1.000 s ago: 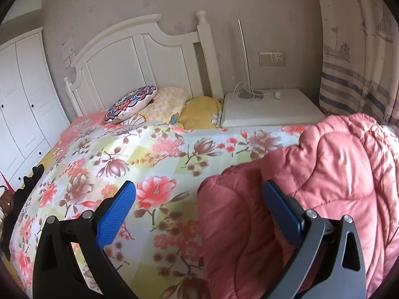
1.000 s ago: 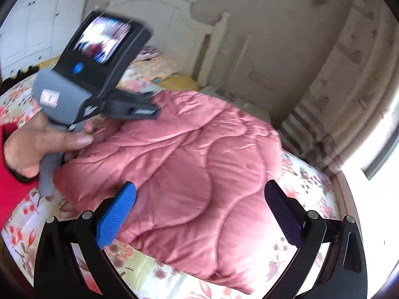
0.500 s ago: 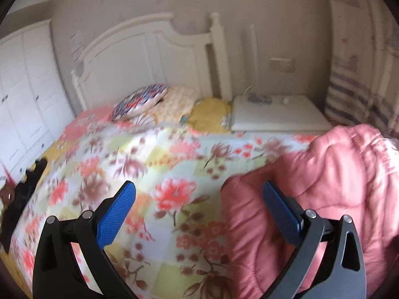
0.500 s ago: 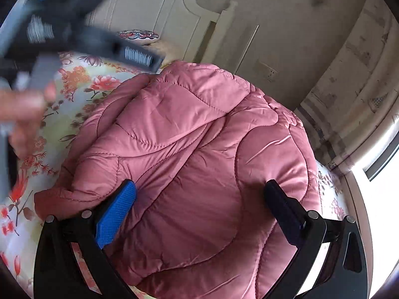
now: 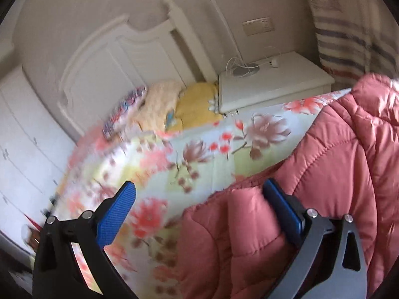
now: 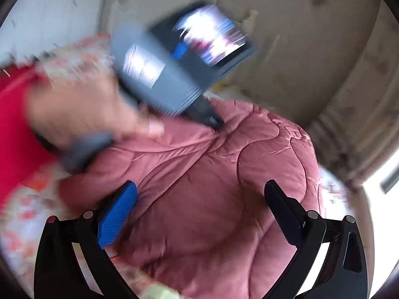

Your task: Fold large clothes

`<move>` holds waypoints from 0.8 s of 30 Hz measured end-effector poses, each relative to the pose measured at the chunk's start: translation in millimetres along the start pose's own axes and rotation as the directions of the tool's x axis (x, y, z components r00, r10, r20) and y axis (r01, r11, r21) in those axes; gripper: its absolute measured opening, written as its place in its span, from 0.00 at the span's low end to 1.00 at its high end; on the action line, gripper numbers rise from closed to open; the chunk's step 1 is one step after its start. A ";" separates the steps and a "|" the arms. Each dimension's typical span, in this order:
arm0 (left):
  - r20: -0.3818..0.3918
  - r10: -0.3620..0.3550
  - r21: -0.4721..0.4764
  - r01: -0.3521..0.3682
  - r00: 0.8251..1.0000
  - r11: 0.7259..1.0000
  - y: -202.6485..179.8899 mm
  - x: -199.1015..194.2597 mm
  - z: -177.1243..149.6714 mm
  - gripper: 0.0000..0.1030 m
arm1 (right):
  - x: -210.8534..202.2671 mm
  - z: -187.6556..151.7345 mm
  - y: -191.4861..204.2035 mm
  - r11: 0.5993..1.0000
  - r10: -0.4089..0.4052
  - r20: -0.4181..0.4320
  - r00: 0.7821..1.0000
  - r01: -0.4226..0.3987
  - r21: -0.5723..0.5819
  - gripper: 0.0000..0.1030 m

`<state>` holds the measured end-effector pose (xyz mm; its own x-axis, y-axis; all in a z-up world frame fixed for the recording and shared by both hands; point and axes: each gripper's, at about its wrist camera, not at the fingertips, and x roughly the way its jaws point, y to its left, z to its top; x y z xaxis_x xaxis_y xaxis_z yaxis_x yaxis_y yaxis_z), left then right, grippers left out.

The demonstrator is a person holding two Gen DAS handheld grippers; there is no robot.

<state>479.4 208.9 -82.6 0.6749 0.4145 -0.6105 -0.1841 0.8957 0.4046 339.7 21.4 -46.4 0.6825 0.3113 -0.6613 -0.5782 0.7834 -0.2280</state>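
On the floral bedspread (image 5: 199, 154), toward its window side, lies the pink quilted jacket (image 6: 224, 186), bunched and puffy, not yet flat, so folding looks barely begun. Left gripper (image 5: 199, 206): fingers spread wide, nothing pinched; its right finger (image 5: 281, 206) sits at the jacket's near edge, likely lined up to take a hem. Right gripper (image 6: 199, 206): also spread, empty, hanging above the jacket's bulk, probably to survey it before a grab. Person's hand (image 6: 82, 114) on the left handle is motion-blurred. Beyond: pillows (image 5: 159, 107), white nightstand (image 5: 274, 84).
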 end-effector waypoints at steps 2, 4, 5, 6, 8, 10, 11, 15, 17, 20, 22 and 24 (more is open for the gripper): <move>0.007 0.002 -0.011 -0.002 1.000 1.000 3.5 0.1 -2.1 0.98 | -5.5 14.5 -32.8 0.999 -0.037 -0.006 0.999 0.037 0.028 0.96; 0.012 0.004 -0.018 -0.003 1.000 1.000 4.4 -0.2 -3.2 0.98 | 11.6 32.7 -73.8 0.995 -0.093 -0.066 0.993 0.095 0.030 0.96; 0.022 0.005 -0.024 -0.005 1.000 1.000 4.5 -1.6 -4.9 0.98 | 29.1 42.6 -97.5 0.991 -0.121 -0.094 0.988 0.125 0.037 0.96; 0.034 0.006 -0.031 -0.005 0.999 1.000 4.8 -2.8 -8.1 0.98 | 44.8 47.3 -114.5 0.989 -0.129 -0.126 0.984 0.136 0.049 0.96; 0.048 0.004 -0.046 -0.002 0.999 0.999 6.2 -2.2 -11.5 0.98 | 95.2 56.6 -145.5 0.986 -0.129 -0.222 0.966 0.150 0.079 0.96; 0.062 0.005 -0.057 -0.001 0.998 0.998 6.8 -4.3 -16.6 0.98 | 144.1 54.2 -168.8 0.982 -0.129 -0.303 0.944 0.165 0.097 0.95; 0.070 0.008 -0.059 -0.004 0.998 0.998 6.7 -4.6 -17.3 0.98 | 159.5 51.2 -176.4 0.978 -0.131 -0.323 0.937 0.175 0.112 0.95; 0.078 0.011 -0.061 -0.007 0.997 0.998 5.5 -3.4 -17.4 0.98 | 197.9 45.7 -215.9 0.956 -0.069 -0.351 0.934 0.162 0.243 0.95; 0.073 -0.009 -0.067 0.014 0.997 0.998 8.2 -1.8 -17.3 0.98 | 193.8 54.3 -222.3 0.935 -0.218 -0.356 0.908 0.299 0.190 0.95; 0.073 -0.023 -0.082 0.029 0.997 0.996 11.4 -0.8 -18.7 0.98 | 173.5 66.5 -222.0 0.935 -0.192 -0.354 0.915 0.280 0.216 0.95; 0.076 -0.024 -0.086 0.031 0.997 0.996 11.9 -0.5 -19.2 0.98 | 146.1 74.7 -199.6 0.960 -0.148 -0.291 0.945 0.208 0.187 0.95; 0.076 -0.029 -0.091 0.036 0.997 0.995 12.1 0.2 -19.4 0.98 | 116.6 75.1 -166.8 0.976 -0.156 -0.233 0.960 0.185 0.112 0.95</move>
<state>463.4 222.9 -91.0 0.7324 0.3750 -0.5683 -0.2240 0.9209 0.3190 549.3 -32.6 -31.9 0.6406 0.0513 -0.7662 -0.3882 0.8825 -0.2655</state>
